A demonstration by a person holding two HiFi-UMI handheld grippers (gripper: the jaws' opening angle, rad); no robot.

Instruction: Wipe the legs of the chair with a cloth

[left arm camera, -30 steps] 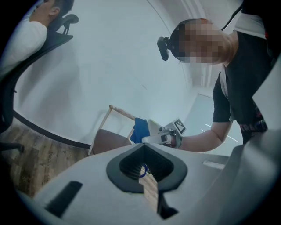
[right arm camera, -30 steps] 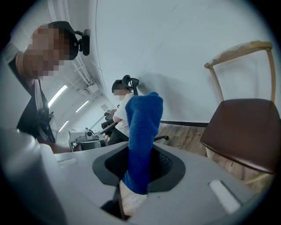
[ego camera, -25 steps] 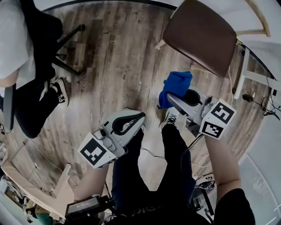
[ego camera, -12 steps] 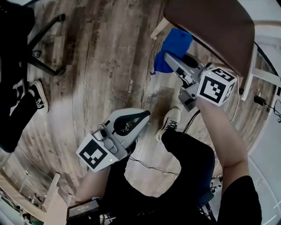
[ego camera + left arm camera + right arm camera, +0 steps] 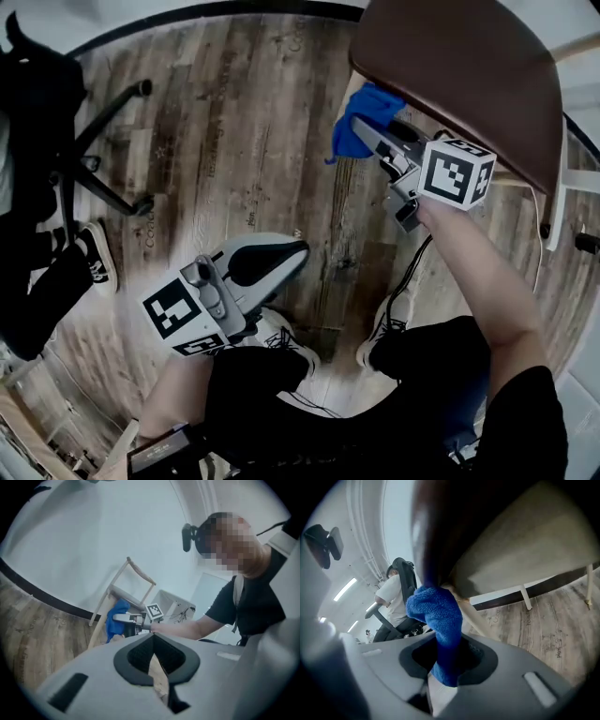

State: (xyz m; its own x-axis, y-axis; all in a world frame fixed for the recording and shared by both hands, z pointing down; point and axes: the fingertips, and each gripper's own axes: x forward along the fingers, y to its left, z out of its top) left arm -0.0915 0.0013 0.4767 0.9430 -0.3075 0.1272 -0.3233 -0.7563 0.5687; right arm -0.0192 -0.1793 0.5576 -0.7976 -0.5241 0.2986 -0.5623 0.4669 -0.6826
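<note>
At the far left a person sits on an office chair (image 5: 98, 141), well apart from the work. Nearer the middle, the left gripper (image 5: 298, 251) hangs low over the wooden floor (image 5: 234, 141), near the person's own knee. Its jaws are together and nothing is between them. It touches nothing, so it does not steady anything.

To the right, the blue cloth (image 5: 367, 111) is pinched in the right gripper (image 5: 361, 127), whose jaws are closed on its lower part. The free upper bunch of the cloth stands out past the jaw tips. In the right gripper view this bunch lies against the top of a pale wooden leg (image 5: 477, 617), just under the brown seat of the chair (image 5: 459, 66). I judge that the wiping of this leg is at its start, at the upper end.

Some things can go wrong from here. The jaws hold only a small part of the cloth, so rubbing along the leg may pull it out. The seat edge is very close above the gripper, and a stroke upward could knock it. The chair looks light and nothing holds it, so a firm push may slide it on the floor.
</note>
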